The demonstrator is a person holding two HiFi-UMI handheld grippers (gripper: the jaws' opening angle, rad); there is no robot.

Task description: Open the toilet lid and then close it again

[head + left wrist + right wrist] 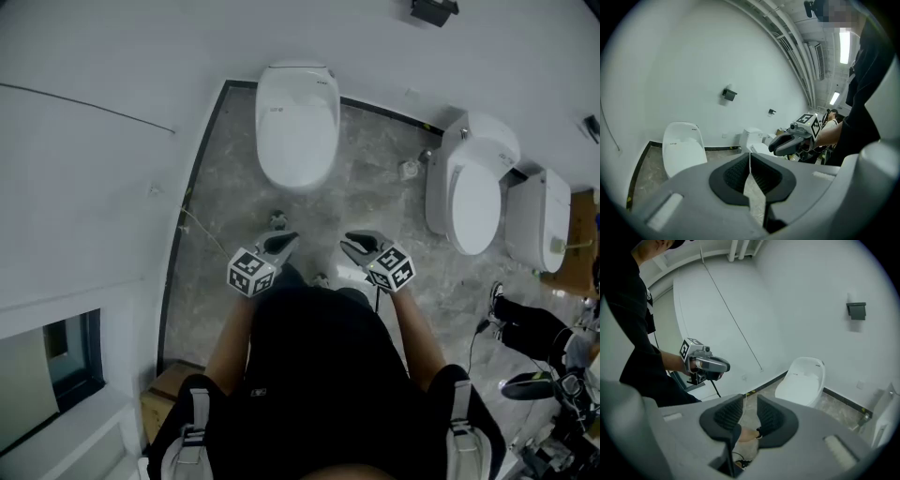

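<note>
1. On the grey floor [375, 178], against the white wall, stands the toilet [298, 80], its lid [296, 136] down.
2. Well short of it, the left gripper [279, 243] hovers, jaws clenched on nothing.
3. Beside that, the right gripper [354, 247] hovers, jaws released, empty.

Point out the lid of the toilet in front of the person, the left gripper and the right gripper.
toilet lid [297, 117], head view, middle of the closed white lid.
left gripper [287, 241], head view, tip of its shut jaws.
right gripper [351, 247], head view, between its fingertips.
</note>
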